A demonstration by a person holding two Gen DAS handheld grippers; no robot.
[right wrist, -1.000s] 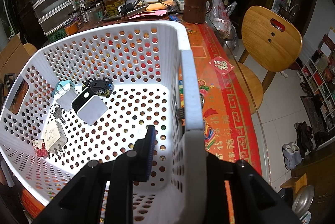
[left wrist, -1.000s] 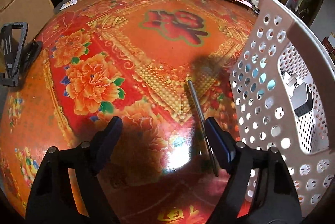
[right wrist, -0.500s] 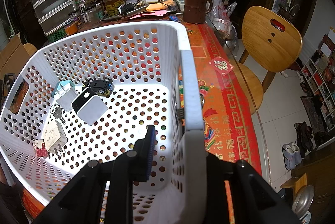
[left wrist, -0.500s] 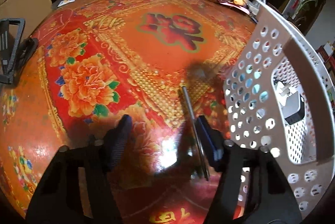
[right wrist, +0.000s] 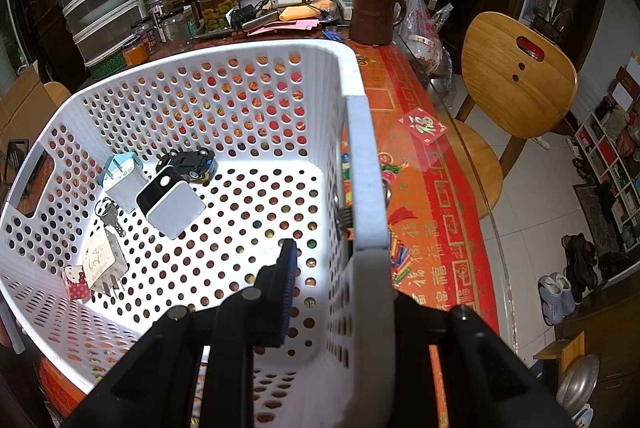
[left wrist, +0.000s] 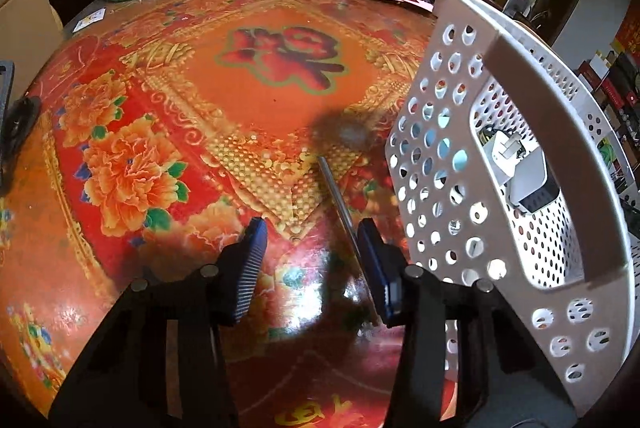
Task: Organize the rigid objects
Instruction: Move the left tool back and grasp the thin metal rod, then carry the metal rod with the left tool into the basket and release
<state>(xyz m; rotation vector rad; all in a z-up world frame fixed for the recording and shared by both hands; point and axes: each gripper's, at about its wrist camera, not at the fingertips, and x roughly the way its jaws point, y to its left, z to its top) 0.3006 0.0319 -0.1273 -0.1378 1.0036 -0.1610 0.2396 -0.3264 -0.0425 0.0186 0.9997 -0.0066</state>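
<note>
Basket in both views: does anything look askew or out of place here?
Yes. The white basket sits tipped, its right wall clamped in the right gripper, and its contents have gathered toward the left side. A thin metal rod lies loose on the tablecloth outside it, against the left gripper's right finger.

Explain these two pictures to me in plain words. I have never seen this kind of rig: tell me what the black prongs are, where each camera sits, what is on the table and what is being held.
No robot here: a person holds a two-finger gripper in each hand, and each carries a wide-angle camera looking along its fingers. The black prongs are those fingers.

Left camera: the left gripper is open, low over the red flowered tablecloth. A thin metal rod lies on the cloth beside its right-hand finger, not yet gripped. The white perforated basket stands alongside.

Right camera: the right gripper straddles the basket's side wall, apparently clamping it. Inside lie two plug adapters, a toy car, keys and other small bits.
</note>
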